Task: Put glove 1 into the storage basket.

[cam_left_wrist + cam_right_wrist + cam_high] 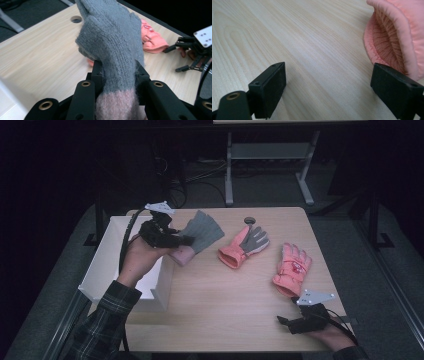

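Over the near left part of the table (215,310) we hold a grey knitted glove (202,231) in our left gripper (172,240), the jaws clenched on it just above its pink cuff. From the left gripper view the glove (112,47) stands up out of the jaws, its fingers flopping forward, clear of the wood. It hangs right beside the open white box (112,265) at the table's left edge, near the box's far right corner, and we judge that box to be where the gloves go.

As far as we can see, the box interior is bare, so we reckon this is the first glove on its way and nothing is stowed yet. Two gloves are left on the table: a pink glove with a grey palm (245,247) near the middle, and a padded pink glove (291,269) toward the right.

Our right gripper (287,321) rests low at the near right edge with its jaws released and wide apart, grasping nothing. From the right gripper view, the padded glove's cuff (392,42) lies just beyond the right-hand jaw, so we judge that one the next pickup.
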